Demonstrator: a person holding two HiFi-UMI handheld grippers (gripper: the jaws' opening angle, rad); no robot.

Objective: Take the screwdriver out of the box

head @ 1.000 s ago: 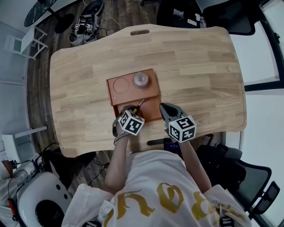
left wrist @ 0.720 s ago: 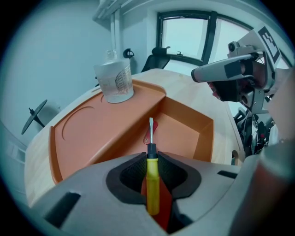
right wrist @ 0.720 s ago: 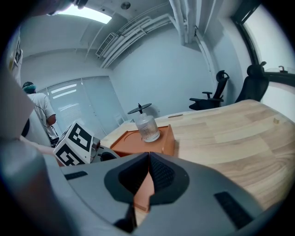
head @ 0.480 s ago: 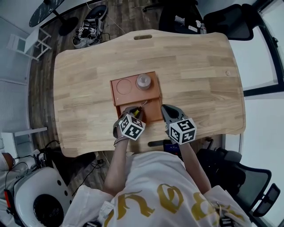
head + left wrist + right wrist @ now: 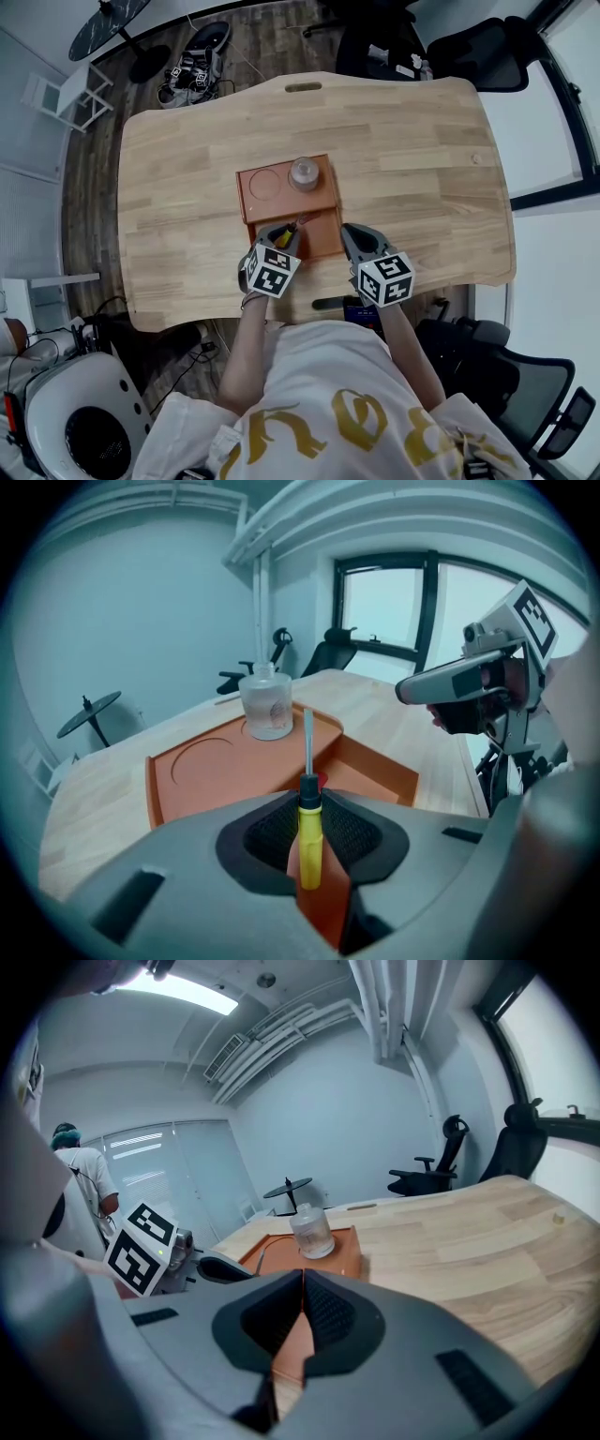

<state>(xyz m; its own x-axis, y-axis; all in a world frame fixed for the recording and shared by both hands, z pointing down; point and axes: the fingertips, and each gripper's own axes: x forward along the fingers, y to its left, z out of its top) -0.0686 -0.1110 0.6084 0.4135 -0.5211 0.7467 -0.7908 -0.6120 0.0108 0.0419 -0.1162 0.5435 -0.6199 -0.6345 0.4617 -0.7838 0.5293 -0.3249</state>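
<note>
**Grippers.** The left gripper [image 5: 307, 810] is clamped on the yellow handle of the screwdriver [image 5: 307, 747], with the shaft pointing up and away toward the jar [image 5: 303, 172]. The right gripper [image 5: 301, 1283] has its jaws together with nothing between them. It hangs beside the near right corner of the box [image 5: 281, 201] and touches nothing.

**Location.** The screwdriver is held over the sunken near half of the box, which sits toward the near edge of the desk [image 5: 412, 141], left of centre. No view confirms whether the tip is above the box walls.

**Risks, as judged.**
1. The pads pinch a smooth, round handle. A quick swing could let the tool pivot or slip, dropping it back into the box or onto the desk.
2. The shaft points at the raised shelf and the jar. Moving forward rather than up and back could catch the tip on the step or knock the jar.
3. Nothing steadies the box, so a snag would drag or tip it.
</note>
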